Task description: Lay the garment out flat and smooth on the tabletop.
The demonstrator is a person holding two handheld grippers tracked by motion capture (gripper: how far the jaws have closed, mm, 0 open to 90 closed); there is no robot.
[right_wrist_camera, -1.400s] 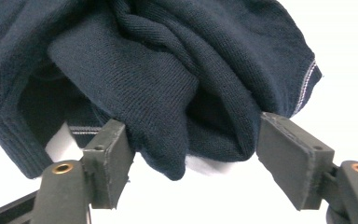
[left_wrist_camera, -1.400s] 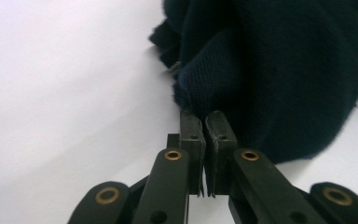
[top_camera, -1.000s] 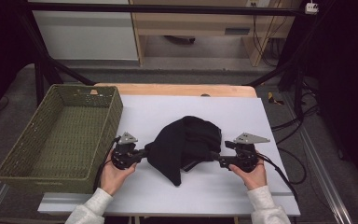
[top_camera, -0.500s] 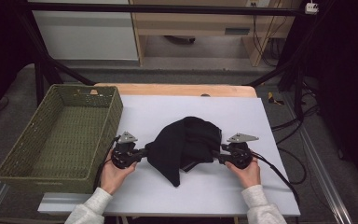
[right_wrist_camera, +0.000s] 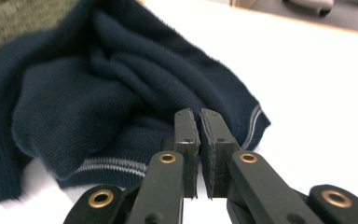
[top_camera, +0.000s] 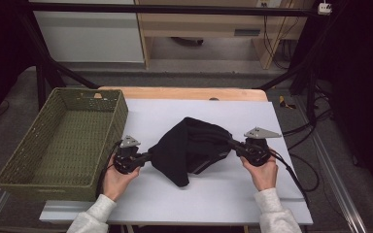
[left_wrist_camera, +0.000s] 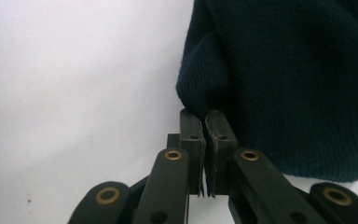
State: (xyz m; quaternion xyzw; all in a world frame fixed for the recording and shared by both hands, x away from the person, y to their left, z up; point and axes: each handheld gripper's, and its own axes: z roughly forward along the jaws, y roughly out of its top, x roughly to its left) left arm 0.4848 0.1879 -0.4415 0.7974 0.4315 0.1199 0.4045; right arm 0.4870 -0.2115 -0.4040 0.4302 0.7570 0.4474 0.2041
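Dark navy knitted sweater (top_camera: 190,148) with grey-striped hem, bunched right of the green woven basket (top_camera: 60,141): soft, light, best pinched at edges; left gripper (top_camera: 145,156) clamps a fold, right gripper (top_camera: 233,143) closed, apparently on cloth.

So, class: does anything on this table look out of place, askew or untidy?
Yes. The dark knitted sweater lies bunched in a crumpled heap mid-table, not flat, its striped hem twisted underneath. The left gripper and right gripper each pinch an edge of it. The green basket sits straight.
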